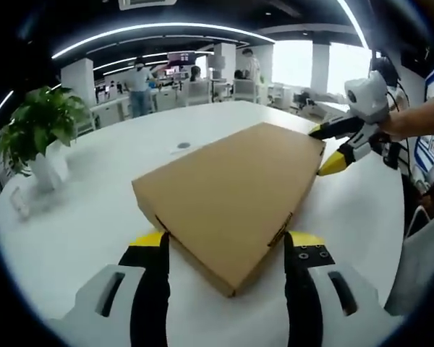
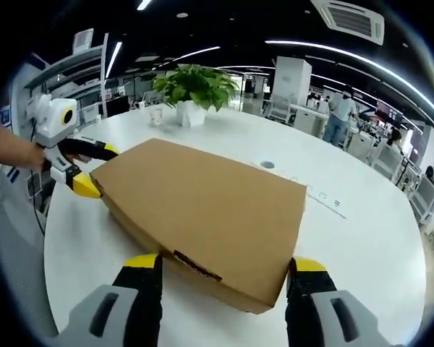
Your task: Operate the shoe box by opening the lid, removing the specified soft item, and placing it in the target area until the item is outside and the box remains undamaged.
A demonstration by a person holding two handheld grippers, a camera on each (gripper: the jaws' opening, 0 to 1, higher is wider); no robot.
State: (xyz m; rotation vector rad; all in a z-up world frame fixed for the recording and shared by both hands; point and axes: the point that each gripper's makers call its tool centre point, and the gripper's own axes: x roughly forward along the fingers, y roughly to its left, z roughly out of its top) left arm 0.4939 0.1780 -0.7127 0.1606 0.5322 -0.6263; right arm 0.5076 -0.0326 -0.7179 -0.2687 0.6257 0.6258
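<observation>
The round white table [image 1: 72, 224] bears the closed cardboard shoe box [image 1: 235, 191] at its middle. The left gripper [image 1: 224, 264] and right gripper [image 2: 224, 271], jaws wide, straddle opposite corners, evidently to steady it for lifting the lid. A potted plant [image 2: 195, 90] stands apart.

closed shoe box [image 2: 202, 217], white table [image 2: 362, 238], plant [image 2: 195, 87]

Shoe box [image 1: 235, 199]: plain brown cardboard. Table [image 1: 94, 217]: white. Gripper fingers [image 1: 150, 249]: black, yellow tips. Plant [image 2: 195, 85]: green leaves, white pot.
</observation>
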